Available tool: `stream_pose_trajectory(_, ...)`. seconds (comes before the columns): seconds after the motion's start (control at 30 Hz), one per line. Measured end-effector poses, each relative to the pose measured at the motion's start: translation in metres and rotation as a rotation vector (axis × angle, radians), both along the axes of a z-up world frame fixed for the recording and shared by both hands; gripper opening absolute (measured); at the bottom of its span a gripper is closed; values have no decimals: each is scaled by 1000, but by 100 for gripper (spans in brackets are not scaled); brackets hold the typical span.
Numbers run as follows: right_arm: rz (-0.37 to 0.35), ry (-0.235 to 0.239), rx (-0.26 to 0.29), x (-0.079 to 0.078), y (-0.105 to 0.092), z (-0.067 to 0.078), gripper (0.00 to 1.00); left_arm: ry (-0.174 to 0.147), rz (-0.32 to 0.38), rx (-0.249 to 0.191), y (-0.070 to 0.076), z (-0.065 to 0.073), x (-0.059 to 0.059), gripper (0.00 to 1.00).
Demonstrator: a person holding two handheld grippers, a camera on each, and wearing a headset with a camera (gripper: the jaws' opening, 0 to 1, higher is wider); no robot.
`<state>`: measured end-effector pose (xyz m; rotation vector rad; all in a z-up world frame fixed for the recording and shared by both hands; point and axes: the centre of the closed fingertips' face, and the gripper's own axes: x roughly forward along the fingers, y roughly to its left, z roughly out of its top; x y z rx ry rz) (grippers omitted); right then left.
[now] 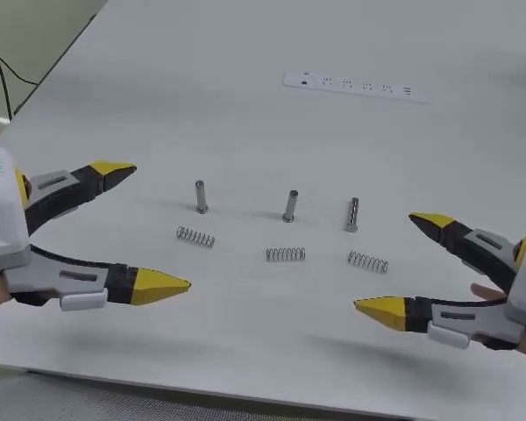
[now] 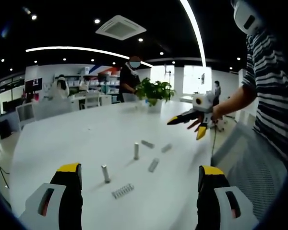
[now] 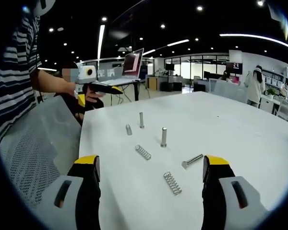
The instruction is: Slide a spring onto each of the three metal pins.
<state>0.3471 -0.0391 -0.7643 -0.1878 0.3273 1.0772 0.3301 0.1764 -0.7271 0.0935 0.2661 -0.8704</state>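
Note:
Three metal pins are in a row on the white table: left pin (image 1: 201, 196) and middle pin (image 1: 290, 205) stand upright. The right pin (image 1: 353, 214) lies on its side in the right gripper view (image 3: 192, 161). A spring lies in front of each: left spring (image 1: 195, 237), middle spring (image 1: 286, 254), right spring (image 1: 368, 261). My left gripper (image 1: 145, 226) hovers open left of the row, holding nothing. To the right of the row my right gripper (image 1: 399, 263) is open and empty too. Each gripper view looks along the row between its own jaws (image 2: 140, 170) (image 3: 152, 161).
A white power strip (image 1: 359, 86) lies far back on the table (image 1: 272, 351), whose front edge runs just below the grippers. A dark cable (image 1: 0, 70) hangs off the left side. People and a potted plant (image 2: 156, 91) are beyond the far end.

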Motion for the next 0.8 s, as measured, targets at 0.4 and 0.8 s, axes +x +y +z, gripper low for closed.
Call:
stream_pose_trajectory(0.4,12,2,23,3,7,12,89,-23,8,-14,2,13,9,98)
stream_pose_trajectory(0.8,0,2,26,19,6,18,86,-33,19,-20,8,20,15,98)
